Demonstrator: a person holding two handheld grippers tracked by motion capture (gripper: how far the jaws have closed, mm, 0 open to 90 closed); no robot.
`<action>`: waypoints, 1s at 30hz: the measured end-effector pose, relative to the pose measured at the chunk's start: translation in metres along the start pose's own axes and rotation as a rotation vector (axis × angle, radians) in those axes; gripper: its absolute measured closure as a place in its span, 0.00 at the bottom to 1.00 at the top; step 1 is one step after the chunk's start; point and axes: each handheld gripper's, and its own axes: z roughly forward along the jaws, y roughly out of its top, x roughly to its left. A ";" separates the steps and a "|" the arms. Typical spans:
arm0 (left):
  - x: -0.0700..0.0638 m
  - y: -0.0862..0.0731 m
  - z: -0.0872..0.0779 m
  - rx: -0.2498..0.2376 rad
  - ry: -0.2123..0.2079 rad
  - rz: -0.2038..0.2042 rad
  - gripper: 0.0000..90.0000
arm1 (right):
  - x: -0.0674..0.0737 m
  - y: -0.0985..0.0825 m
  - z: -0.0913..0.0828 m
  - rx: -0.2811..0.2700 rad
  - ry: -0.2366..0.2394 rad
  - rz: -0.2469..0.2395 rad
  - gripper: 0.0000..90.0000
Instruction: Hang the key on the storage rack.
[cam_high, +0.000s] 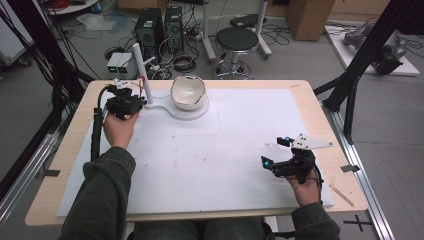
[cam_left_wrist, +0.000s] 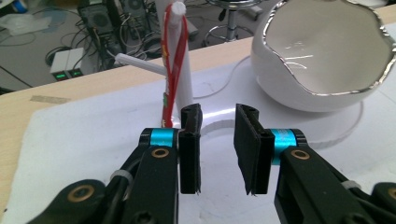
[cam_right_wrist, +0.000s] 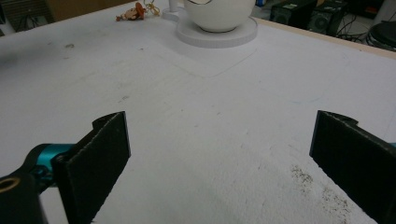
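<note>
A white upright post (cam_left_wrist: 180, 70) with a side peg (cam_left_wrist: 137, 63) stands at the back left of the white mat. A red cord (cam_left_wrist: 173, 56) hangs down the post, looped over its top. Its lower end drops behind my left jaw. My left gripper (cam_left_wrist: 218, 140) is just in front of the post's foot, open by a narrow gap with nothing between the jaws. In the high view the left gripper (cam_high: 136, 96) sits beside the post (cam_high: 141, 70). My right gripper (cam_high: 275, 152) hovers wide open over the mat's front right, holding nothing. A small orange charm (cam_right_wrist: 135, 11) lies near the post's foot.
A white bowl (cam_high: 188, 92) with a jagged silver rim sits on a round white base (cam_high: 200, 111) right of the post. The bowl (cam_left_wrist: 322, 56) is close to my left gripper's right jaw. The white mat (cam_high: 225, 150) covers a wooden table. A stool and computer cases stand on the floor behind.
</note>
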 end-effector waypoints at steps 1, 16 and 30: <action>0.000 -0.001 -0.001 -0.004 -0.004 0.003 0.78 | 0.000 0.000 0.000 -0.001 0.001 0.000 0.04; -0.001 -0.017 -0.023 -0.022 -0.091 0.004 0.72 | -0.001 0.000 -0.001 0.000 -0.008 0.000 0.04; -0.013 -0.016 -0.041 -0.058 -0.166 0.046 0.61 | -0.002 -0.001 0.000 0.004 -0.017 0.011 0.04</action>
